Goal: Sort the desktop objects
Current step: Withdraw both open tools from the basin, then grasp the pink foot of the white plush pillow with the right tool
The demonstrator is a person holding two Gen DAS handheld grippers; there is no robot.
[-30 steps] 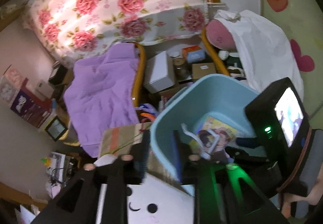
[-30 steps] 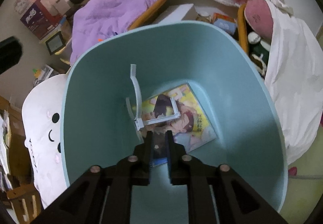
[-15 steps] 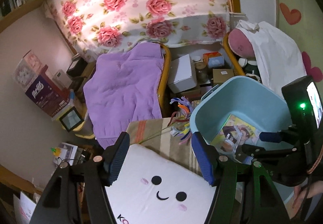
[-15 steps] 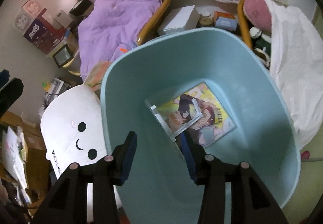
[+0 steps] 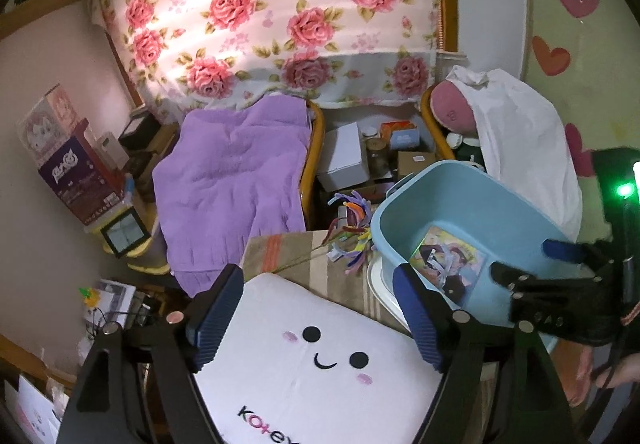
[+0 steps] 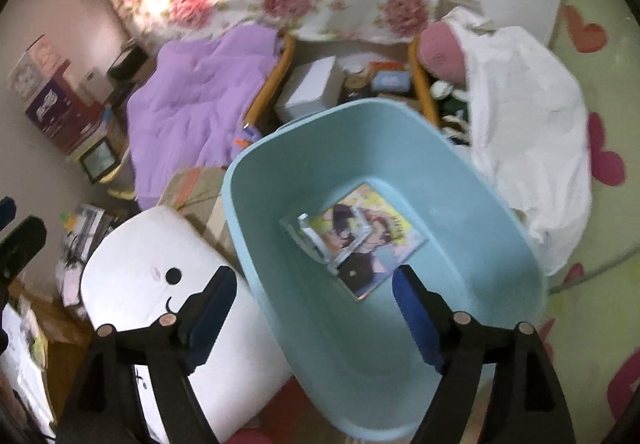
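A light blue plastic tub [image 6: 460,180] stands on the table; it also shows at the right of the left wrist view [image 5: 476,184]. Inside lie a colourful illustrated card [image 6: 384,244] and a clear white plastic stand [image 6: 316,236] resting on it. My right gripper [image 6: 316,296] is open and empty, raised above the tub's near rim. My left gripper [image 5: 320,304] is open and empty above a white smiley-face cushion [image 5: 312,372], left of the tub. The right gripper's body [image 5: 560,284] shows over the tub in the left wrist view.
A bundle of coloured pipe cleaners [image 5: 352,228] lies on the striped cloth beside the tub. Behind are a purple blanket [image 5: 232,180] on a chair, cardboard boxes [image 5: 344,160], a white sheet [image 5: 520,148] over a pink plush, and a rose-patterned bedspread [image 5: 280,12].
My right gripper opened, let the clear stand drop onto the card in the tub, and pulled back up. My left gripper opened and rose away from the tub, over the cushion.
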